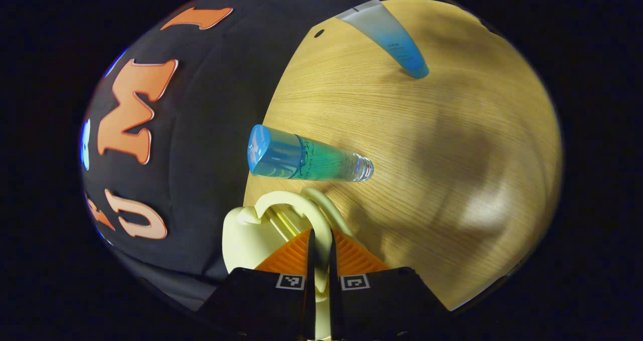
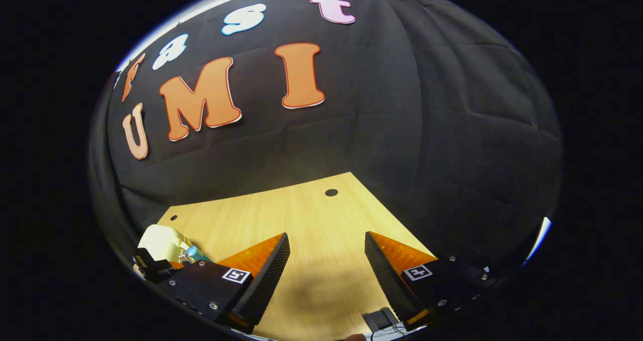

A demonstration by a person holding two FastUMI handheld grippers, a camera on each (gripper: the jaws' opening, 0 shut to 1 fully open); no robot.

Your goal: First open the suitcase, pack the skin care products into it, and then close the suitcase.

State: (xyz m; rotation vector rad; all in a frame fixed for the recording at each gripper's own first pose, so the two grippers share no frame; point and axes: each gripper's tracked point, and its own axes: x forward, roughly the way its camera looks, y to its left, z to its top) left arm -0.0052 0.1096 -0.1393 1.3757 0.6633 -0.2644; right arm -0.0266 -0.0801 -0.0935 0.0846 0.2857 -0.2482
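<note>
In the left gripper view the left tool (image 1: 319,240) has its orange fingers drawn almost together on the pale yellow handle of the suitcase (image 1: 261,230), which sits at the near edge of the table (image 1: 452,155). Just beyond the handle a clear bottle (image 1: 306,157) of blue-green liquid with a blue cap lies on the wood, and well past it, toward the far edge, lies a blue tube (image 1: 389,34). In the right gripper view the right tool (image 2: 326,260) hangs wide open and empty over bare table, and the suitcase shows low at the left, behind its left finger (image 2: 261,275).
</note>
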